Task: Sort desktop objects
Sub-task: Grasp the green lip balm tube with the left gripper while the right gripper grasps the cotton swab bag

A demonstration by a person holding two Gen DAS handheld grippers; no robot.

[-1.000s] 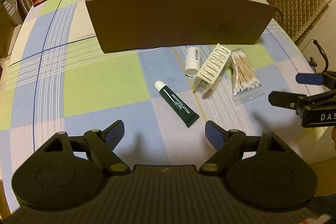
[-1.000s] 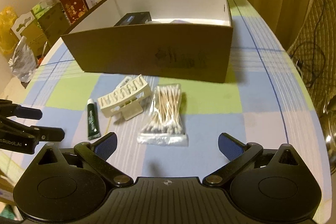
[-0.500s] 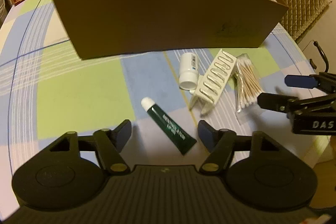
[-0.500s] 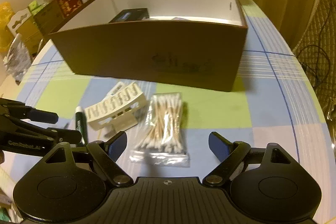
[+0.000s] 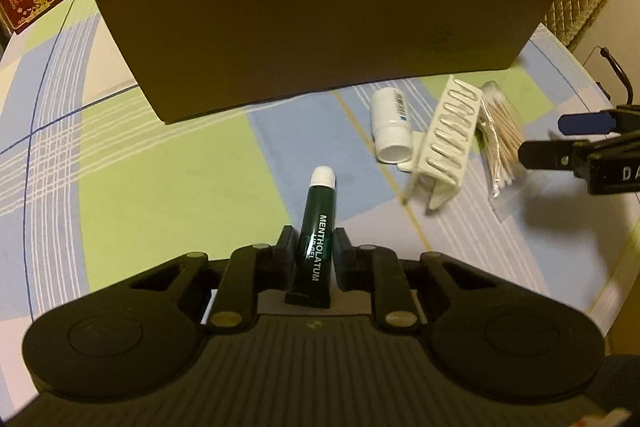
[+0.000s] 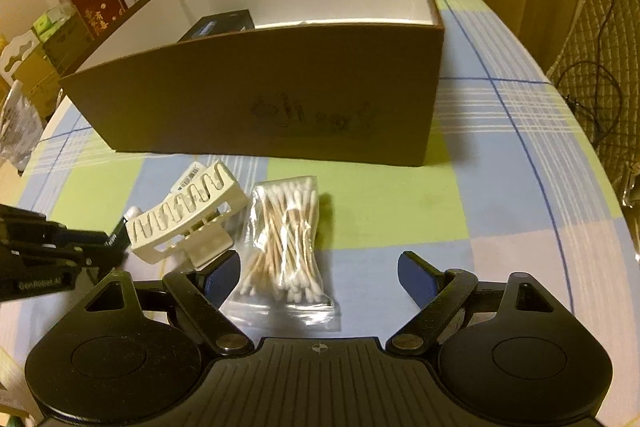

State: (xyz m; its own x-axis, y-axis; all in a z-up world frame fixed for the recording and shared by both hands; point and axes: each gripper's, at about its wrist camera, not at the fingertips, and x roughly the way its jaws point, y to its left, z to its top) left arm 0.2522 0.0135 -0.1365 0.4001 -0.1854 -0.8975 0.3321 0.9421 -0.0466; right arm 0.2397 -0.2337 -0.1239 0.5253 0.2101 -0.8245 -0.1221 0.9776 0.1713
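My left gripper [image 5: 314, 253] is shut on the dark green Mentholatum tube [image 5: 318, 223], whose white cap points away toward the brown cardboard box [image 5: 320, 39]. The tube lies on the checked tablecloth. To its right are a small white bottle [image 5: 390, 125], a white slotted plastic holder [image 5: 448, 135] and a clear bag of cotton swabs [image 5: 500, 147]. My right gripper [image 6: 320, 277] is open and low over the near end of the cotton swab bag [image 6: 286, 247], one pad on each side of it, neither touching. The holder [image 6: 188, 223] lies left of the bag.
The box [image 6: 280, 95] is open on top, with a dark flat item [image 6: 218, 25] inside. Cartons and a red packet [image 6: 100, 7] stand behind it. A quilted chair [image 6: 600, 47] is to the right. The table edge curves close on both sides.
My left gripper came down and forward over the green tube and shut on it. My right gripper moved closer to the swab bag and narrowed a little.
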